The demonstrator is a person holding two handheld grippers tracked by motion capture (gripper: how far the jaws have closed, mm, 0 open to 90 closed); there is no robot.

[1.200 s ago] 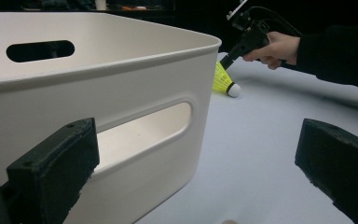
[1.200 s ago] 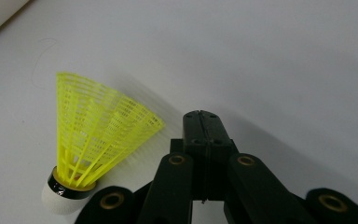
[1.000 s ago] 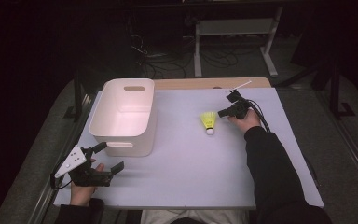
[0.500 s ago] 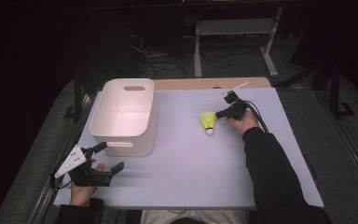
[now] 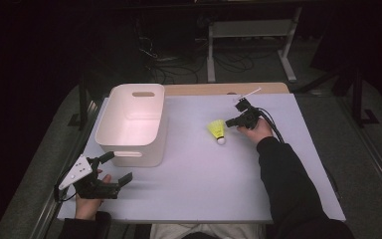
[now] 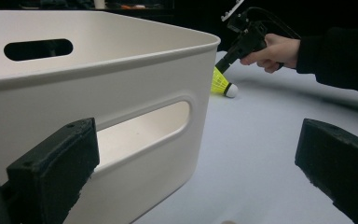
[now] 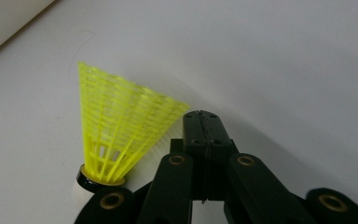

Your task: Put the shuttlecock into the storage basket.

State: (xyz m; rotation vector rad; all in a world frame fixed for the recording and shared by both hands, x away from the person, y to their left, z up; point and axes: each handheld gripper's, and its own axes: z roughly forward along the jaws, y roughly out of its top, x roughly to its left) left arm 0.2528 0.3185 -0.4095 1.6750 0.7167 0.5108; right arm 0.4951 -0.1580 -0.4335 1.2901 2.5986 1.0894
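The yellow shuttlecock (image 5: 218, 131) is lying on its side on the white table (image 5: 204, 184), well to the right of the white bin (image 5: 132, 124), with its white cork tip pointing toward the near edge. The right gripper (image 5: 231, 122) is parked just beside the shuttlecock's skirt, on the side away from the bin. In the right gripper view its jaws are seen clenched flat against each other, with nothing between them; the shuttlecock (image 7: 116, 135) lies next to the closed tips of the right gripper (image 7: 204, 122), not inside them.

A pick-up looks to be the step in hand, with the bin as the likely goal. For that to go well, the jaws would first have to be spread, then brought over the shuttlecock so that one jaw passes on each side. The cork end or the firm ring above it would be the better spot; the mesh skirt is judged soft and springy and could be crushed or could slip. A light squeeze should be enough.

The left gripper (image 5: 113, 168) is held released, jaws wide apart, at the bin's near corner, with nothing in it. From there the bin (image 6: 98, 84) could be steadied if needed.
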